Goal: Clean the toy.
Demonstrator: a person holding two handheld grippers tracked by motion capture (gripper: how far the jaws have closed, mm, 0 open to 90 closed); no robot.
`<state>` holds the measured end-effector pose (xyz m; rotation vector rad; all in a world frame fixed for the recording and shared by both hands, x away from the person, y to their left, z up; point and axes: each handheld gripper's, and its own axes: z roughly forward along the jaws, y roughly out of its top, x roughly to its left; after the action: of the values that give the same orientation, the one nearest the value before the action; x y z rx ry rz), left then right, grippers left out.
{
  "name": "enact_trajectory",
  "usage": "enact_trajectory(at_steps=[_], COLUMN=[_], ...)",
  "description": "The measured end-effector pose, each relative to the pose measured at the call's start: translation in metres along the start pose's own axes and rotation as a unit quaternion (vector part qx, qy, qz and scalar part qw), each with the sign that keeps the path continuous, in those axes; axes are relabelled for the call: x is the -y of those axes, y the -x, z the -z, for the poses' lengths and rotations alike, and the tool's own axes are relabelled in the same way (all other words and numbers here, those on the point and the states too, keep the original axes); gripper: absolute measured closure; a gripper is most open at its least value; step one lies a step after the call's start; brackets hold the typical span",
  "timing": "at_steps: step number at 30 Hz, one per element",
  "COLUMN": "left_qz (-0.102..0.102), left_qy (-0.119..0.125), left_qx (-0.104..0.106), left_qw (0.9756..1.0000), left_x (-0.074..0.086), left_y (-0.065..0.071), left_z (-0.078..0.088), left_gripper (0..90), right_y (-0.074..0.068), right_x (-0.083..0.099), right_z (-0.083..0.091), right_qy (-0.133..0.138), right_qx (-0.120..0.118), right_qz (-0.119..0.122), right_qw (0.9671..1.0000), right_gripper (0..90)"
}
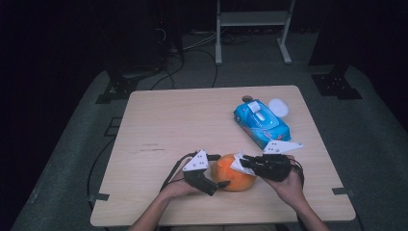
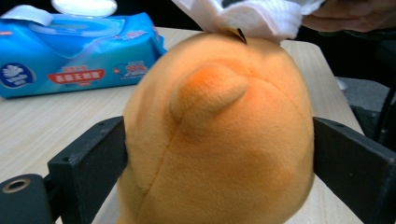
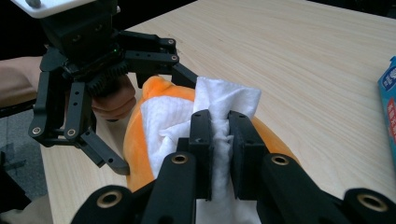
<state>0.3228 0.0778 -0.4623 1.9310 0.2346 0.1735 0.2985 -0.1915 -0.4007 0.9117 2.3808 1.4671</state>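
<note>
Your left gripper [image 1: 217,169] stands wide open around the orange plush toy [image 1: 234,173] — in the left gripper view both jaws flank it, whether touching you can't tell. Your right gripper [image 3: 219,140] is clamped on a white wipe [image 3: 223,100] draped over the toy. The toy sits near the table's [image 1: 159,120] front edge, the blue wipes pack [image 1: 261,122] at its one o'clock.

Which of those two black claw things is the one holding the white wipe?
The right gripper. Its jaws are pinched shut on the white wipe, pressing it on the orange plush toy. The left gripper has none: its jaws stand wide on either side of the toy.
</note>
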Motion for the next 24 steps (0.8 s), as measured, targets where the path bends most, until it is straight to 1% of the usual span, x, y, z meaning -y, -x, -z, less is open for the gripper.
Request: enact_trajectory(at_steps=[1,3,8,9,11,12,14,17,18,19,21,22,23,24], left_qz=[-0.004,-0.014,-0.009,-0.011,-0.011,-0.01,-0.009,-0.002,-0.004,-0.011,-0.021,-0.028,-0.028,-0.036], left_qy=[-0.004,-0.009,-0.006,-0.006,-0.009,-0.015,-0.027,-0.037,-0.037,-0.039,-0.044,-0.044,-0.044,-0.046], left_qx=[0.003,0.0,-0.001,-0.003,-0.012,-0.016,-0.018,-0.014,-0.015,-0.02,-0.027,-0.029,-0.029,-0.03], left_qw=[1.0,0.9999,0.9999,0.9999,0.9998,0.9997,0.9994,0.9992,0.9992,0.999,0.9984,0.9982,0.9982,0.9978], left_x=[0.002,0.004,0.004,0.005,0.002,-0.001,-0.009,-0.024,-0.03,-0.038,-0.051,-0.057,-0.057,-0.066], left_y=[0.001,0.002,0.002,0.003,0.005,0.006,0.009,0.011,0.012,0.014,0.017,0.019,0.019,0.023], left_z=[-0.002,-0.005,-0.007,-0.007,-0.005,-0.004,0.0,0.007,0.011,0.016,0.024,0.028,0.028,0.034], left_gripper=[6.0,6.0,6.2,7.8,18.8,24.1,31.2,34.3,34.6,34.7,35.1,35.2,35.2,35.2], right_y=[0.0,0.001,0.003,0.003,0.001,0.0,0.0,-0.002,-0.002,-0.001,0.002,0.003,0.003,0.003], right_x=[0.0,0.001,0.001,0.001,0.001,0.0,-0.001,-0.003,-0.004,-0.004,-0.005,-0.006,-0.006,-0.006], right_z=[0.0,-0.001,-0.001,-0.002,-0.002,-0.002,0.0,0.005,0.006,0.008,0.01,0.011,0.011,0.011], right_qy=[-0.001,-0.001,-0.001,-0.001,-0.001,-0.001,0.006,0.02,0.023,0.03,0.046,0.051,0.055,0.056], right_qx=[-0.001,0.0,-0.001,0.001,0.004,0.005,0.004,0.004,0.002,-0.003,-0.021,-0.026,-0.03,-0.033], right_qz=[-0.001,-0.002,-0.007,-0.007,-0.004,-0.004,-0.009,-0.01,-0.012,-0.017,-0.039,-0.045,-0.049,-0.049], right_qw=[1.0,1.0,1.0,1.0,1.0,1.0,0.9999,0.9997,0.9997,0.9994,0.998,0.9973,0.9968,0.9967], right_gripper=[79.7,79.8,79.7,79.7,79.7,79.8,79.9,80.0,80.0,80.0,80.0,80.0,80.1,80.1])
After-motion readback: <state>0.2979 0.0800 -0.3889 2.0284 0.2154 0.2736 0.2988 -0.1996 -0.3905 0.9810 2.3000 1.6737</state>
